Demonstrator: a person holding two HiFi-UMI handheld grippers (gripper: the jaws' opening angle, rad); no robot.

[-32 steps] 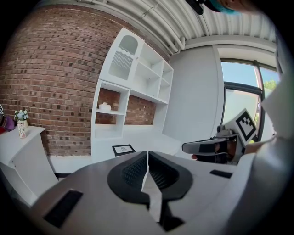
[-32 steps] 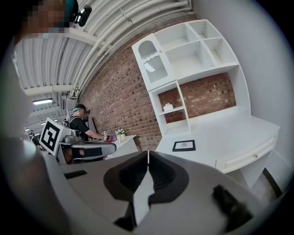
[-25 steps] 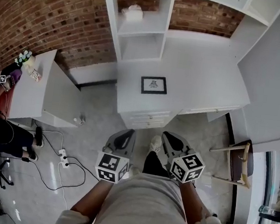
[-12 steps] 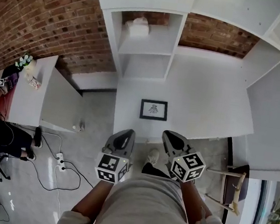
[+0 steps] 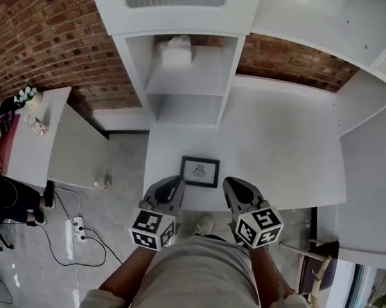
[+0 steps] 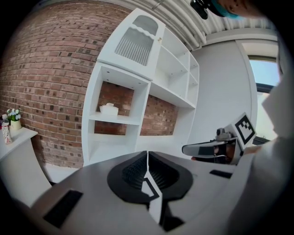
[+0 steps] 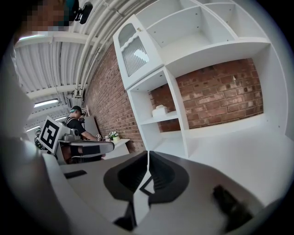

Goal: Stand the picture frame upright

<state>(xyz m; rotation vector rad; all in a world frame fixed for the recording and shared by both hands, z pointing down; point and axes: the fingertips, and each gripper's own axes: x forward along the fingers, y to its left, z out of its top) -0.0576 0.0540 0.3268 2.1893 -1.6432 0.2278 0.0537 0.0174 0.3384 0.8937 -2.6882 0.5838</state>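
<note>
Nudging the flat frame (image 5: 199, 171) with the closed left claw (image 5: 170, 183) or closed right claw (image 5: 233, 187) could slide it off the tabletop (image 5: 278, 146).

Your head camera looks steeply down on the table (image 5: 284, 147) from above, while those on your left tongs (image 5: 173, 181) and right tongs (image 5: 232, 185) face forward from low down toward the shelf unit (image 5: 188, 79) and brick wall (image 5: 41, 26) all three share.

A white box (image 5: 174, 48) sits on the shelf (image 5: 188, 81) (brick wall (image 5: 45, 23) behind).
</note>
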